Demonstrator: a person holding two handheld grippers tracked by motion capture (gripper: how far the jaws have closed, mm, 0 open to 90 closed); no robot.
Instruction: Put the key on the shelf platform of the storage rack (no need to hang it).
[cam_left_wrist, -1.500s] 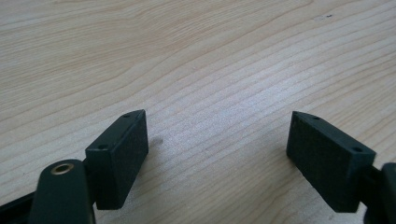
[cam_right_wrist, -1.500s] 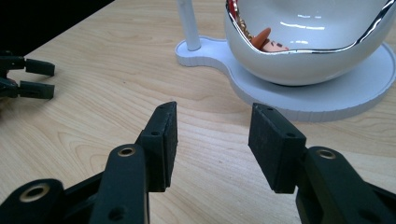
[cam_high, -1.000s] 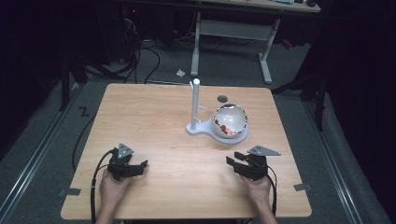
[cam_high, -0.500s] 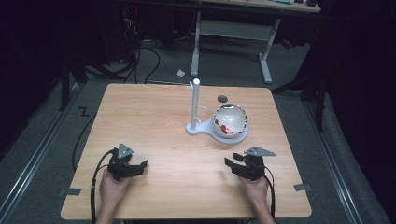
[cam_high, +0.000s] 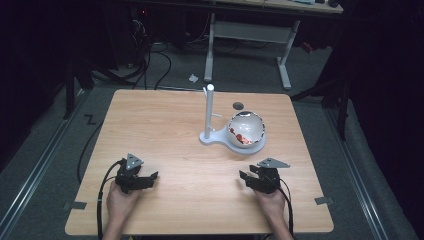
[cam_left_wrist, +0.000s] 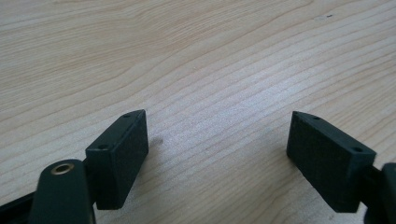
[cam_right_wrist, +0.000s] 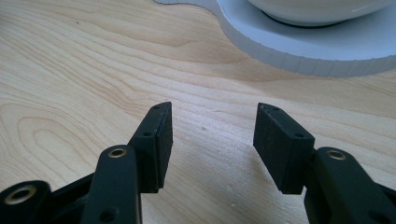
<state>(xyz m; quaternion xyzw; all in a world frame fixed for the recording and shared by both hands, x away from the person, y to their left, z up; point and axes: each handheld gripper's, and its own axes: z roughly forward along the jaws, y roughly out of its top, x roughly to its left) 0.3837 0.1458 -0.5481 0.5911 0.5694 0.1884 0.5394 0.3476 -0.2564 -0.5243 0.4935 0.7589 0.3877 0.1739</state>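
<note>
On the wooden table (cam_high: 165, 130) a white stand (cam_high: 210, 112) with an upright post rises from a flat white base (cam_right_wrist: 308, 44). A white bowl (cam_high: 245, 129) holding red pieces sits on that base. My left gripper (cam_high: 149, 177) rests low near the front left, open, with bare wood between its fingers (cam_left_wrist: 119, 154). My right gripper (cam_high: 246, 178) sits near the front right, open and holding nothing, its fingers (cam_right_wrist: 154, 140) pointing at the base a short way ahead. The underside of the bowl (cam_right_wrist: 317, 9) shows at the top of the right gripper view.
A small dark round mark (cam_high: 238, 105) lies on the table behind the bowl. Cables (cam_high: 102, 195) trail from both grippers over the front edge. A desk frame (cam_high: 280, 40) and floor cables stand beyond the far edge.
The right gripper has shifted slightly left and toward the front edge. The left gripper has stayed put.
</note>
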